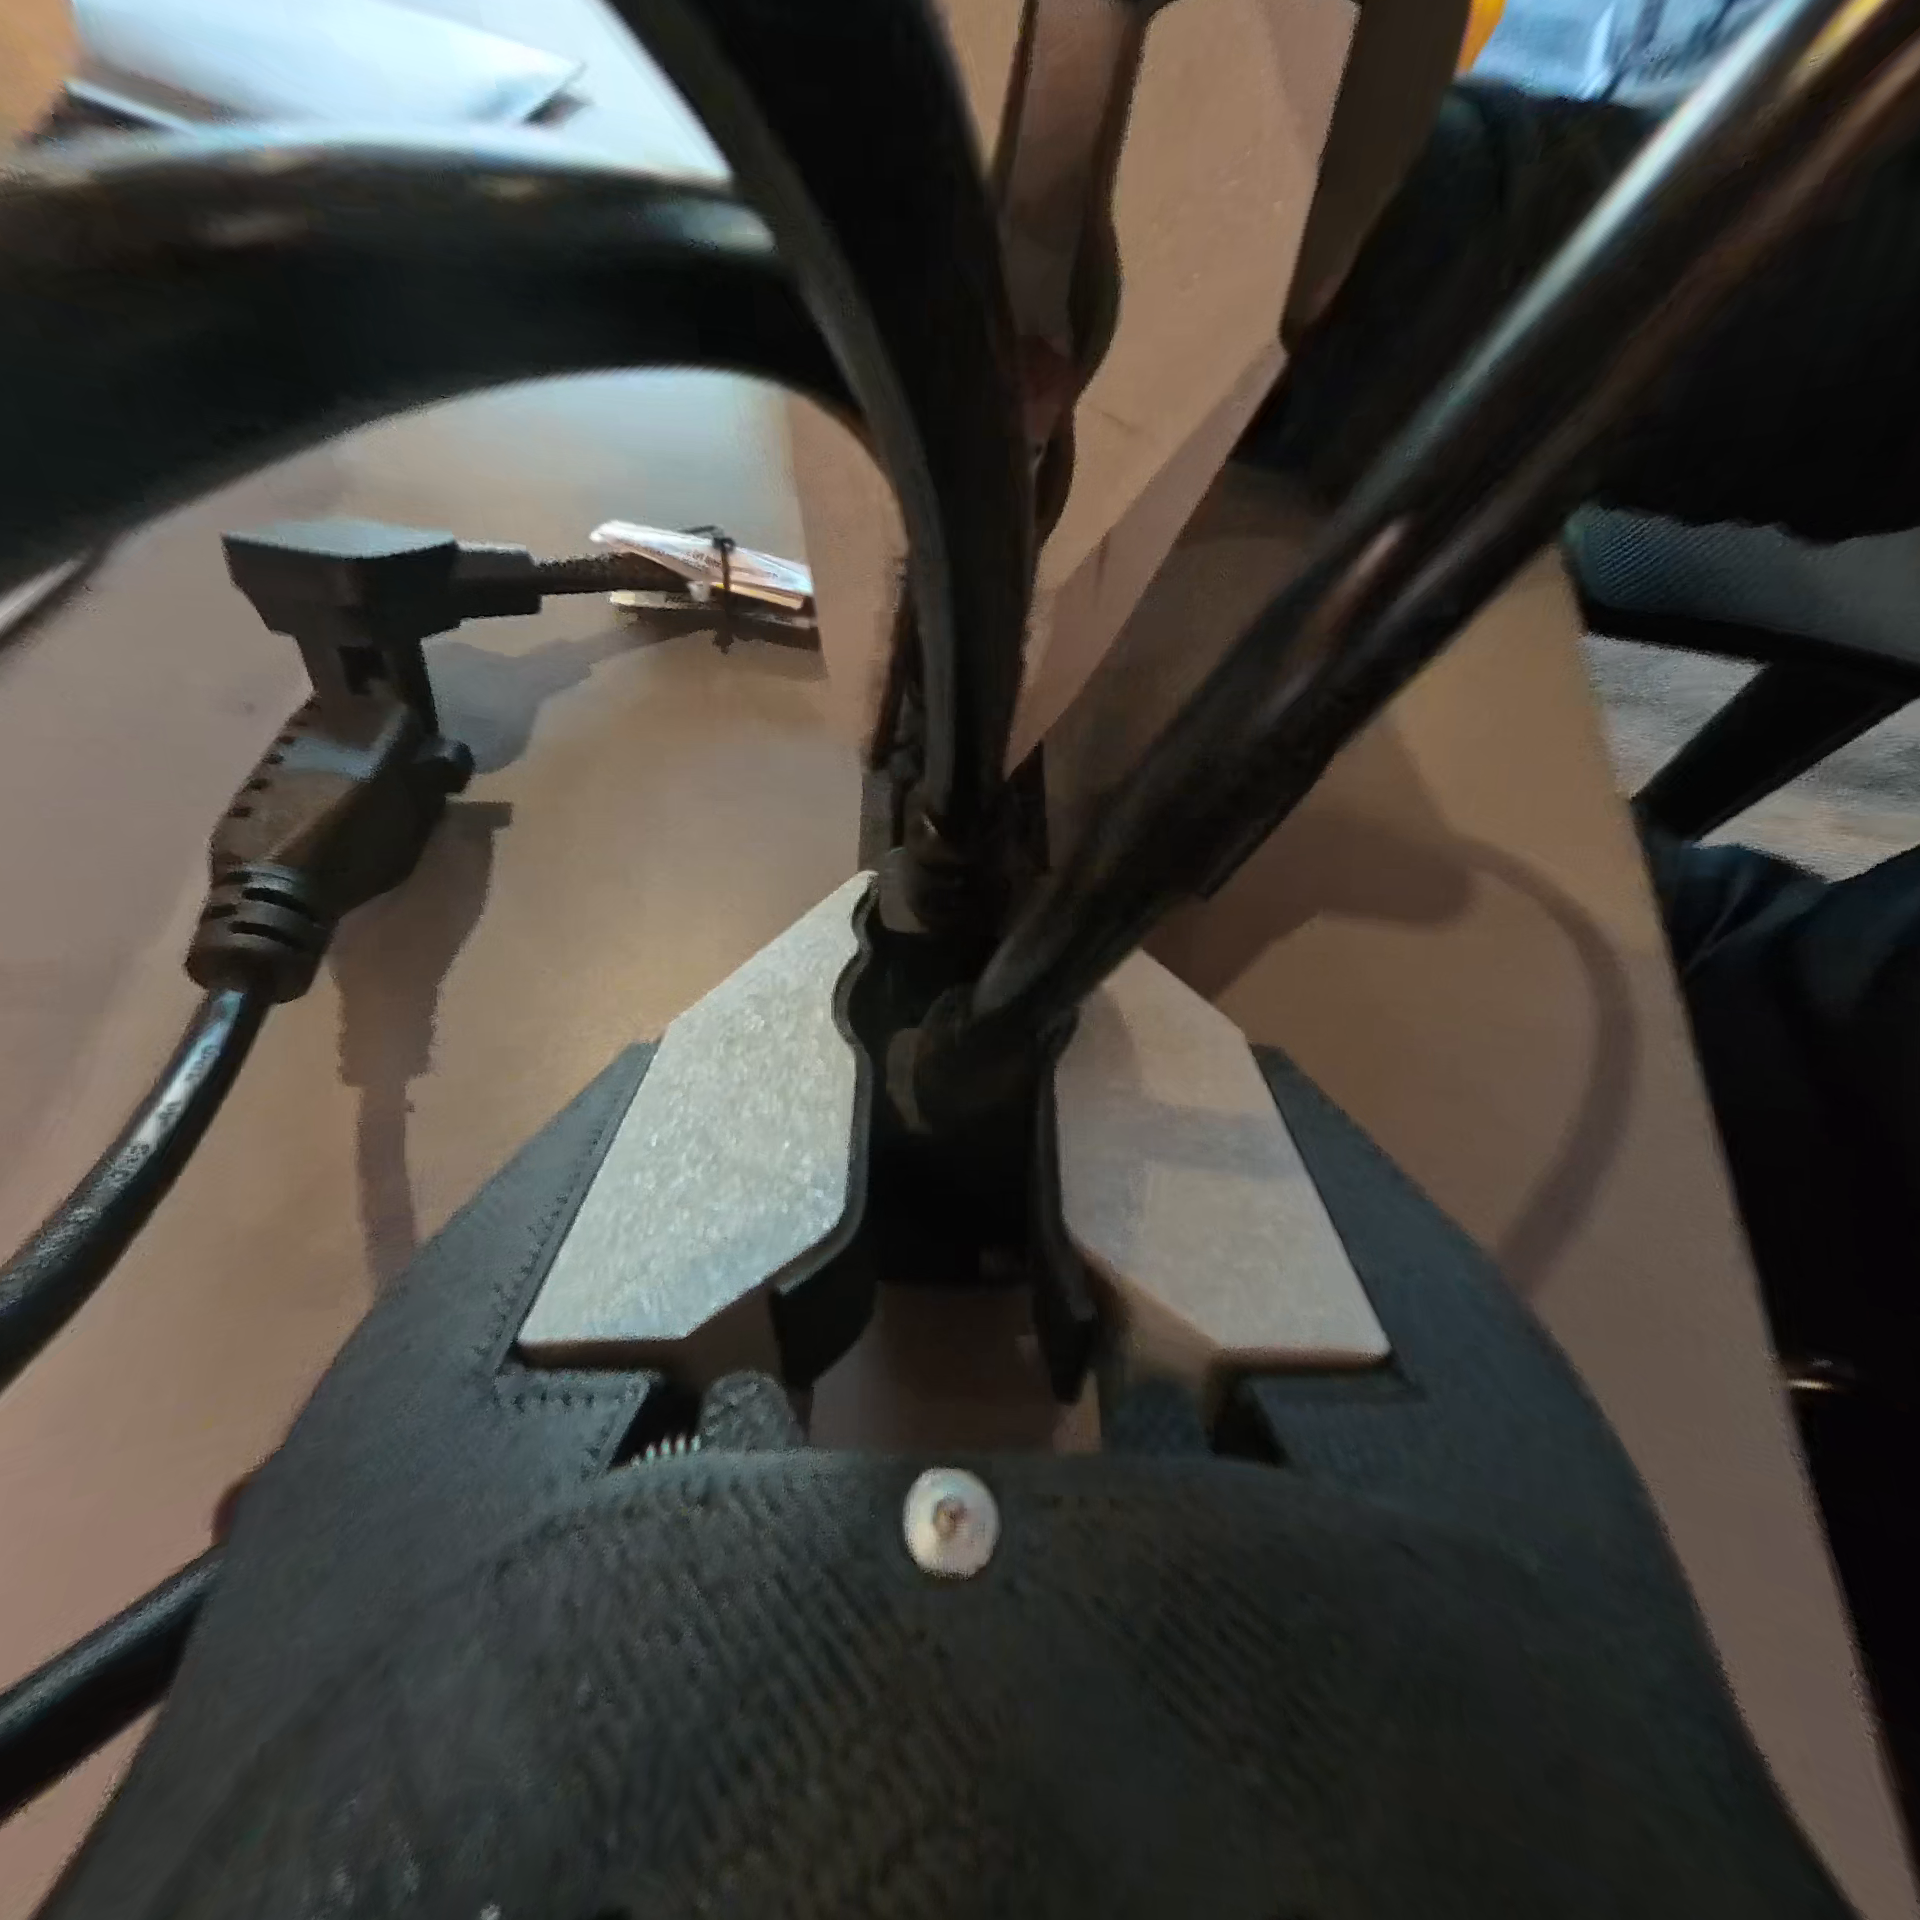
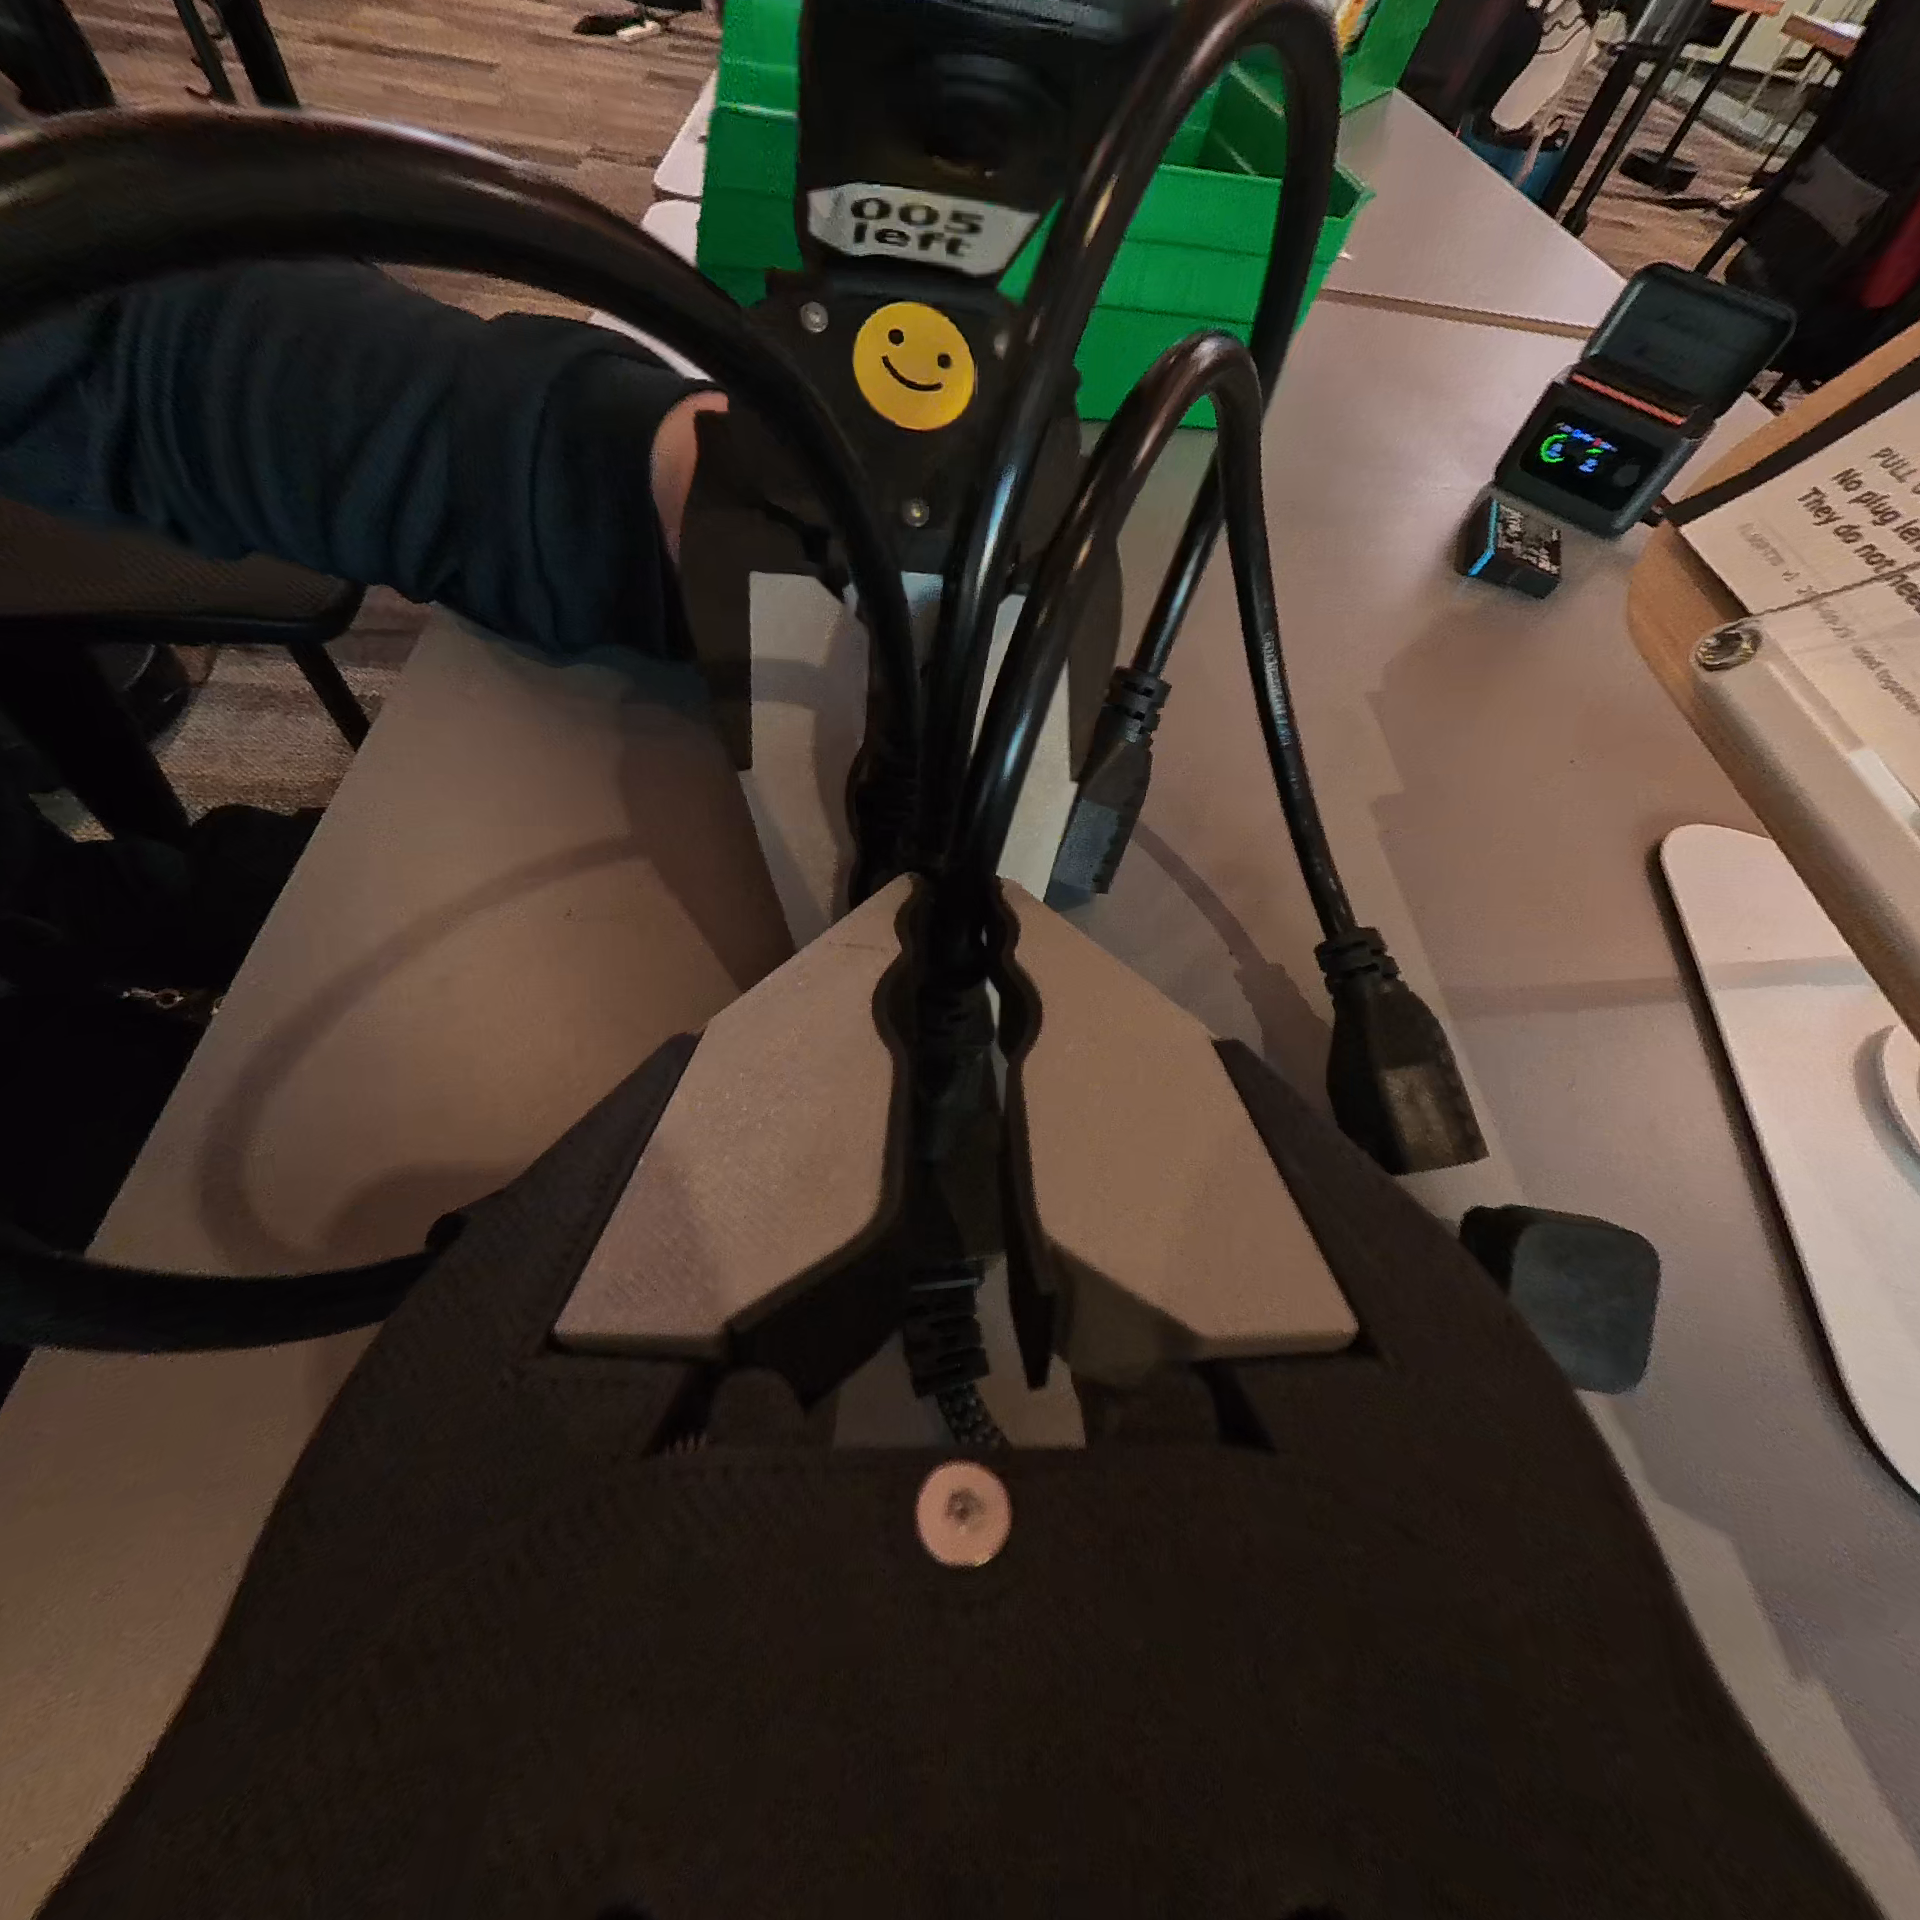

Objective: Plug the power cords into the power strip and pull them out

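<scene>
Both grippers hold one bundle of black power cords [image 2: 1049, 343] that loops up between them above the grey table [image 2: 520, 935]. In the left wrist view my left gripper [image 1: 971, 935] is shut on the bundle [image 1: 935, 727], its grey pads [image 1: 738, 1122] pressed against it. In the right wrist view my right gripper [image 2: 961, 899] is shut on the same bundle. The left gripper [image 2: 914, 634], with a yellow smiley sticker, faces it from the far side. Two loose cord ends [image 2: 1397, 1081] hang to the right. A black plug block [image 1: 343, 634] with a thick cord lies on the table at the left.
A green bin [image 2: 1195, 239] stands behind the left gripper. A small screen device [image 2: 1590, 457], a paper sheet on a board [image 2: 1849, 540], a white stand base [image 2: 1787, 1039] and a black cube [image 2: 1558, 1299] sit at the right. A person's dark sleeve [image 2: 364, 436] and a chair are at the left. My hands' fingertips stand some 5 cm from each other.
</scene>
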